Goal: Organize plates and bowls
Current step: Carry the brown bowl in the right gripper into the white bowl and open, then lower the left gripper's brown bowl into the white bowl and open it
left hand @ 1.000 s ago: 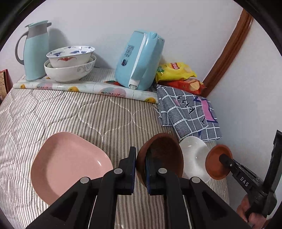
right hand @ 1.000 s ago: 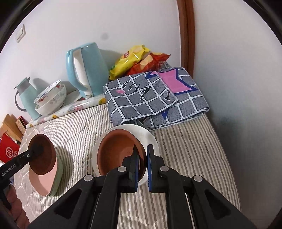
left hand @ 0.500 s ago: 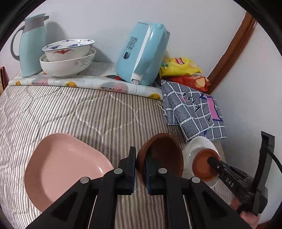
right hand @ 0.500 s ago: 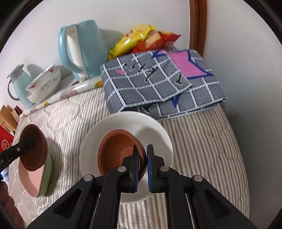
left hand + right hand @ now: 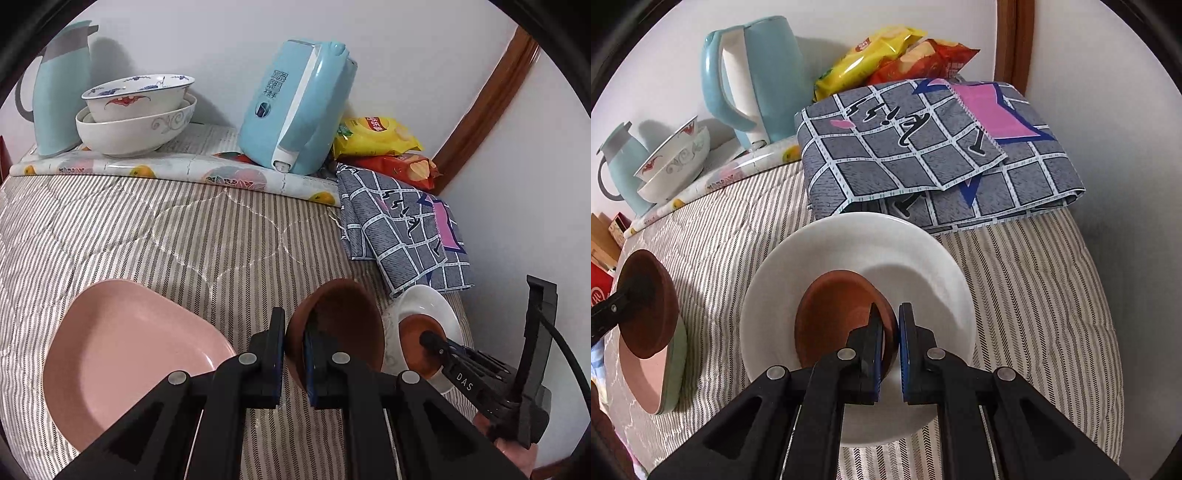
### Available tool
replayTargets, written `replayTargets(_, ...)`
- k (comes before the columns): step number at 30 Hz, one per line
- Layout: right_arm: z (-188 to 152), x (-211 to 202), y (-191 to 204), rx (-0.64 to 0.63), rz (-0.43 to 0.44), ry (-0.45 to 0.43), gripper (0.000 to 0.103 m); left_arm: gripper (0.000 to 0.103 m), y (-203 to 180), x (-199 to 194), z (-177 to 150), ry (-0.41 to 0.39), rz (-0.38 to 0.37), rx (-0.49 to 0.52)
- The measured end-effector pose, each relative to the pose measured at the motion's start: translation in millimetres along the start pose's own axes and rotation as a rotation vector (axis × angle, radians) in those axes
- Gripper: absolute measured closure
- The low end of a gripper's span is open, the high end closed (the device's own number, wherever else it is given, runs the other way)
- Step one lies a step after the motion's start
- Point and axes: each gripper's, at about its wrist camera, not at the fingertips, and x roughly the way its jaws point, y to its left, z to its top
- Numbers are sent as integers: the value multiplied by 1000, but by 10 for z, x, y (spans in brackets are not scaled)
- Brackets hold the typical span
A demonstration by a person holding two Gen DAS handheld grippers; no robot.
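My left gripper (image 5: 294, 341) is shut on the rim of a dark brown bowl (image 5: 343, 325), held tilted above the striped bed beside a pink plate (image 5: 122, 354). In the right wrist view that bowl (image 5: 650, 302) hangs over the pink plate (image 5: 642, 373), which lies on a green one. My right gripper (image 5: 890, 339) is shut on the rim of a small terracotta dish (image 5: 834, 317) that sits inside a white plate (image 5: 916, 258). The dish (image 5: 415, 339) and white plate (image 5: 428, 302) also show in the left wrist view.
Two stacked patterned bowls (image 5: 136, 114), a blue thermos (image 5: 59, 88) and a blue kettle (image 5: 299, 107) stand at the back on a fruit-print mat. A folded grey checked cloth (image 5: 934, 147) and snack bags (image 5: 886, 55) lie by the wall corner.
My right gripper has lowered the terracotta dish into the white plate. My left gripper has shifted slightly with the dark brown bowl still in it.
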Motion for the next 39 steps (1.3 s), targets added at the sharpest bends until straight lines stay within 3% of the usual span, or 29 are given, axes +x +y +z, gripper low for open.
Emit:
replayTargets(15,64,136,114,-83,-72,30,92,94,33,48,3,6,-27,-9)
replayTargets(18,50,117,115,-102,-85,24,86,94,-4,71,-16,16,-31,-4)
replayTargets(24,36,-14,62,-82,-69,-17,71,94,-119,70,-40,23,-33,22)
replayTargets(39,-48,-733,-318,0,-17,-154,71,93,-533,16,-63,12,-59,60)
